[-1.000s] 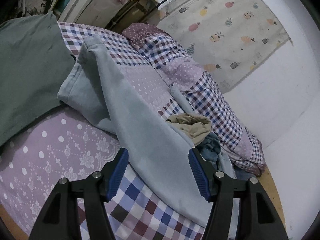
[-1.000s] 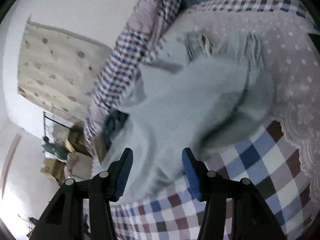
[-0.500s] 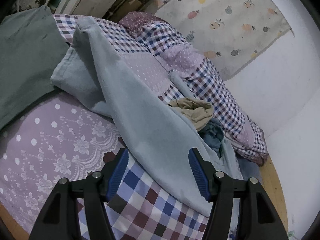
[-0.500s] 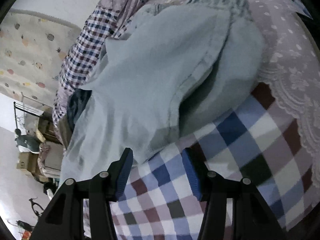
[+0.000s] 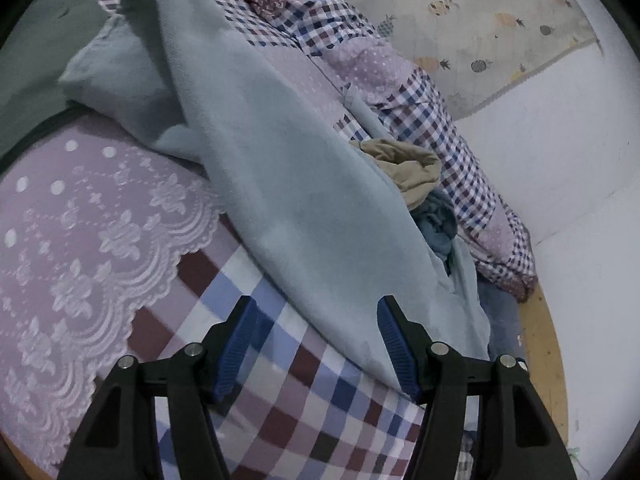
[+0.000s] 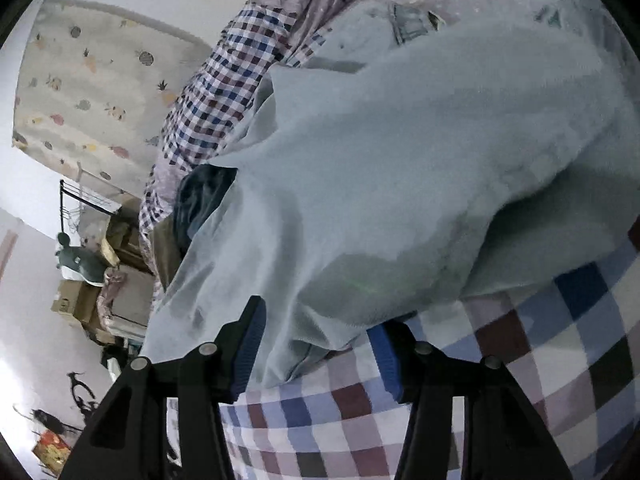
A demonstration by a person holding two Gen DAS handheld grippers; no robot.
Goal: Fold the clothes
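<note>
A pale blue-grey garment (image 5: 288, 184) lies stretched across the bed, one long part running from the far left toward the near right. My left gripper (image 5: 316, 344) is open just above its near edge, and the cloth's lower hem reaches the right finger. In the right wrist view the same garment (image 6: 400, 168) bulges over the checked bedding. My right gripper (image 6: 316, 352) is open with a folded edge of the cloth lying between its blue pads (image 6: 382, 356).
The bed has a checked and lilac lace cover (image 5: 100, 240). A rolled checked quilt (image 5: 440, 120) lies along the wall. A tan garment (image 5: 404, 164) and a dark blue one (image 5: 436, 224) sit beside the quilt. Boxes and clutter (image 6: 88, 292) stand beyond the bed.
Both grippers have moved closer to the pale garment. Its edge now lies between the right gripper's fingers, and the left gripper has dropped nearer the hem.
</note>
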